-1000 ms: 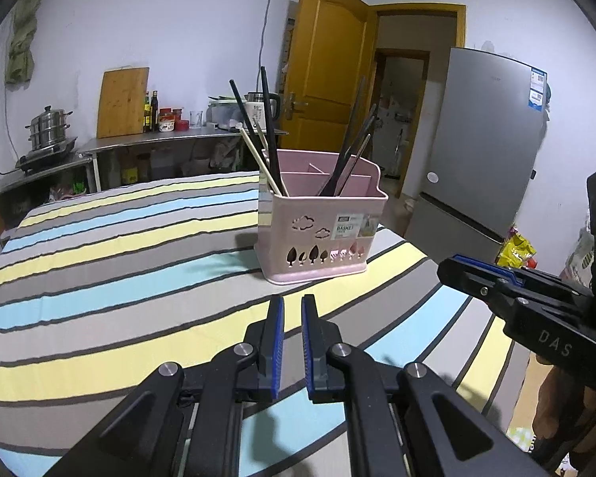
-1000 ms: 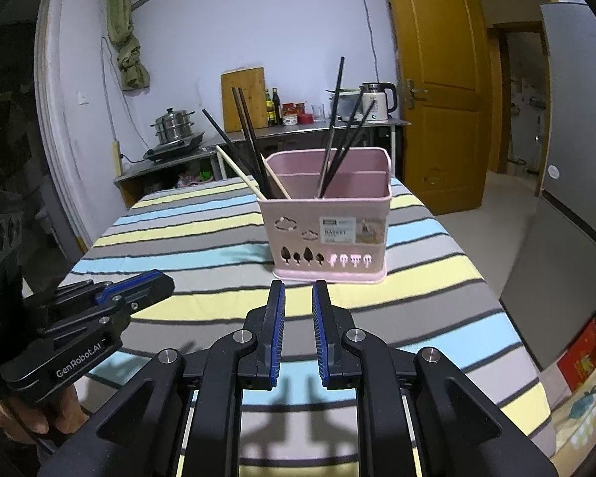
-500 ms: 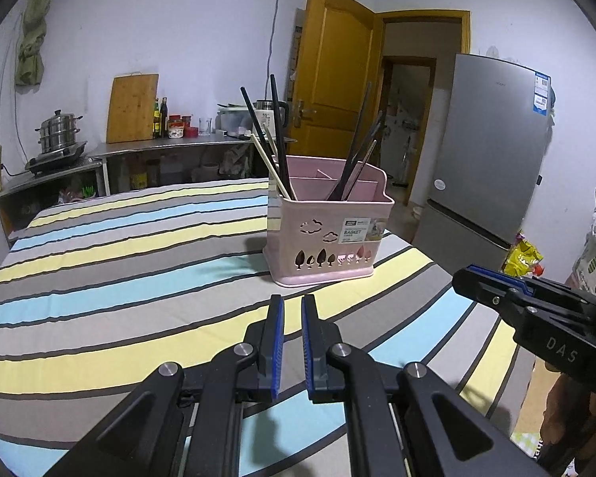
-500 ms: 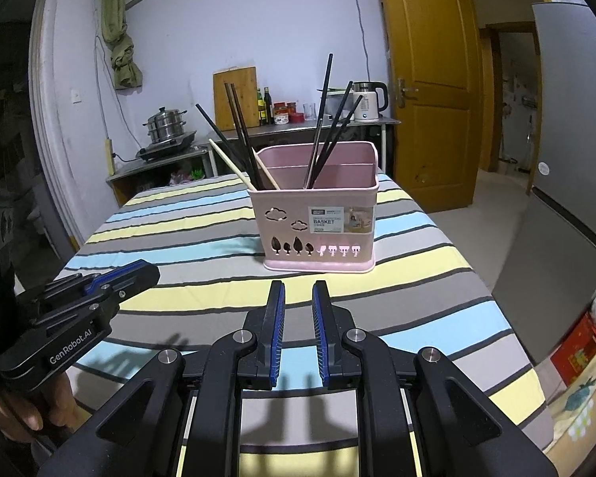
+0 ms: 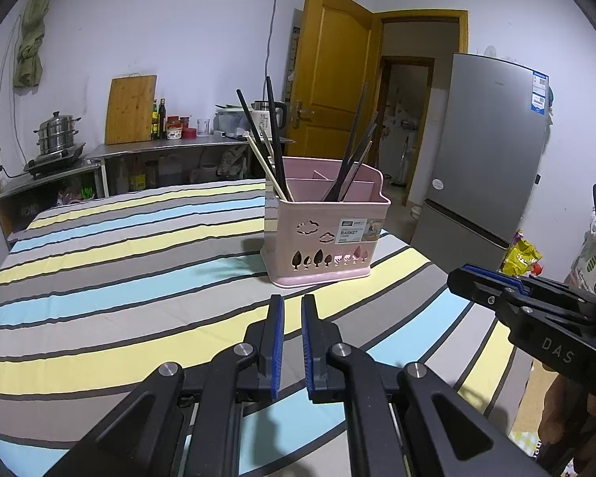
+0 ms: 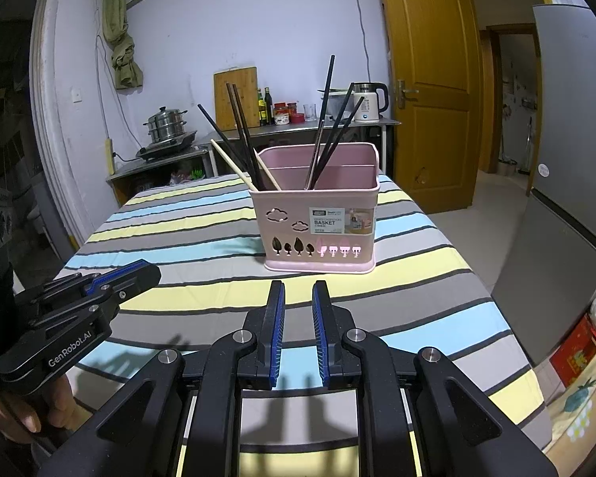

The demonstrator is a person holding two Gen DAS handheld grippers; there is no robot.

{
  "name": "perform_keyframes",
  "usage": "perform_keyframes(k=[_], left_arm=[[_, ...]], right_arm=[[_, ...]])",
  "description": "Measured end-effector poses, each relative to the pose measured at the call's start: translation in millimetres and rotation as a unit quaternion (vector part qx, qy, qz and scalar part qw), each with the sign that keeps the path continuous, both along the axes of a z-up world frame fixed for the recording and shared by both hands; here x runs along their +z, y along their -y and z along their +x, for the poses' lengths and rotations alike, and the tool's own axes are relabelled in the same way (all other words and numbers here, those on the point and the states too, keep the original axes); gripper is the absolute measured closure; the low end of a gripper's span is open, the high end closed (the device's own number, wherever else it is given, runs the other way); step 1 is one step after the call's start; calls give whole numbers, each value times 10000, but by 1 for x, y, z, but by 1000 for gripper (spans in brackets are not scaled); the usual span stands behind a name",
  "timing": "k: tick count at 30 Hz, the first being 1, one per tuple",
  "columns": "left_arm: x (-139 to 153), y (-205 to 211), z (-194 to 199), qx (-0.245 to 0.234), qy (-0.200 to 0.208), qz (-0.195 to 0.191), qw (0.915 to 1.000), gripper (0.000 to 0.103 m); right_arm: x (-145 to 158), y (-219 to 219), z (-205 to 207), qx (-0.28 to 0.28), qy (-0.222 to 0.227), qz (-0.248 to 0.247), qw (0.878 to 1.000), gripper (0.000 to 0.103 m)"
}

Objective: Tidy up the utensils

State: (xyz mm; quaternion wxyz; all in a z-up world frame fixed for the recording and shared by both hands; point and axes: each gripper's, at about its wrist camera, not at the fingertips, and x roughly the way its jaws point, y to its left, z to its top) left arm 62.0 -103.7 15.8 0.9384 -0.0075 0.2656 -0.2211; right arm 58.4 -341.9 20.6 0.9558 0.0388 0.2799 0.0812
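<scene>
A pink utensil basket stands upright on the striped tablecloth, ahead of both grippers. Dark chopsticks and a pale wooden pair lean in its left compartment. More dark sticks lean in the right one. My left gripper hovers over the cloth short of the basket, shut and empty. My right gripper is beside it at the same distance, its jaws a little apart with nothing between them.
A grey fridge stands close to the table's right edge. Behind the table is a steel counter with a steamer pot, a cutting board, bottles and a kettle. A hand holds the left gripper.
Both views shifted and levelled slightly, then settled. The basket and sticks stand as before, and neither gripper's jaws have changed.
</scene>
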Motion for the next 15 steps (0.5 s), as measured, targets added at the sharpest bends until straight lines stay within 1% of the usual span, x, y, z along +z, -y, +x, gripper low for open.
perform_keyframes(k=[15], left_arm=[[2,0,-1,-32,16,61,10000,96]], right_arm=[[1,-1,0,10,-2,-12,10000,89]])
